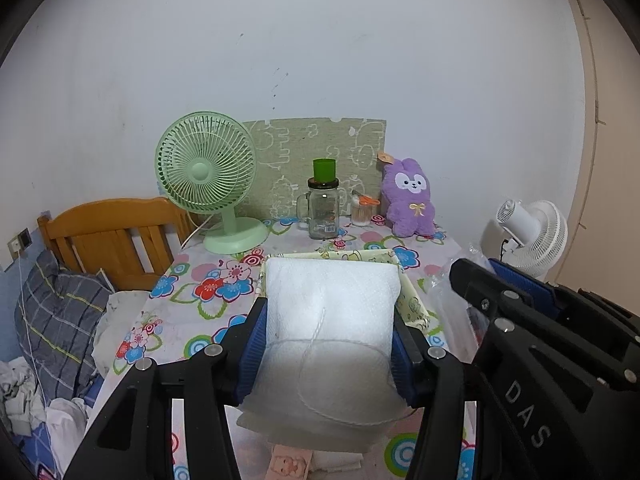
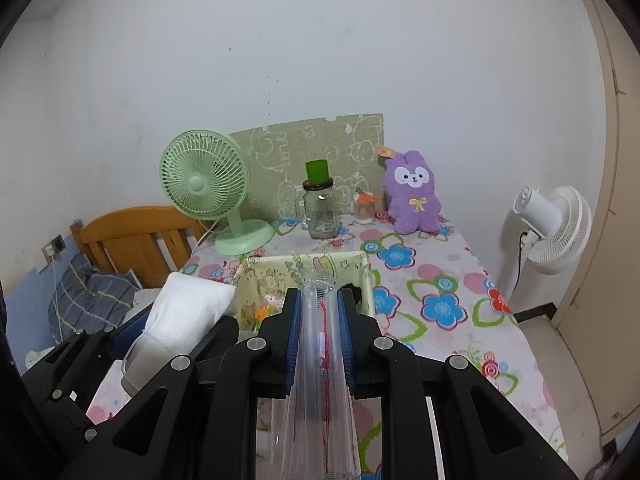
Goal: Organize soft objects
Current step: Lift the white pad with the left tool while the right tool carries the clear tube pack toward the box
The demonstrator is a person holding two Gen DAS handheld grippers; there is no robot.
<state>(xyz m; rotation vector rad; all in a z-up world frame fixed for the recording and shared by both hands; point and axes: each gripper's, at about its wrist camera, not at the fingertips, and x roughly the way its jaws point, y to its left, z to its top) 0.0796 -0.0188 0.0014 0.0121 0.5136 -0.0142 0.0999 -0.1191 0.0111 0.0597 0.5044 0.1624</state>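
My left gripper [image 1: 328, 316] is shut on a folded white towel [image 1: 328, 332], held above the floral tablecloth just in front of a pale yellow fabric box [image 1: 360, 258]. The towel [image 2: 188, 312] also shows at the lower left of the right wrist view, with the left gripper's black frame under it. My right gripper [image 2: 319, 304] is shut on a clear plastic bag [image 2: 318, 364] with something red inside, held over the yellow box [image 2: 276, 276]. A purple plush rabbit [image 1: 410, 198] sits at the table's back right, seen also as the rabbit [image 2: 414, 192].
A green desk fan [image 1: 208, 176], a glass jar with a green cup on it [image 1: 323, 204] and a small jar of swabs [image 1: 363, 210] stand along the back. A wooden bed headboard [image 1: 112, 232] and bedding lie left; a white floor fan [image 2: 556, 228] stands right.
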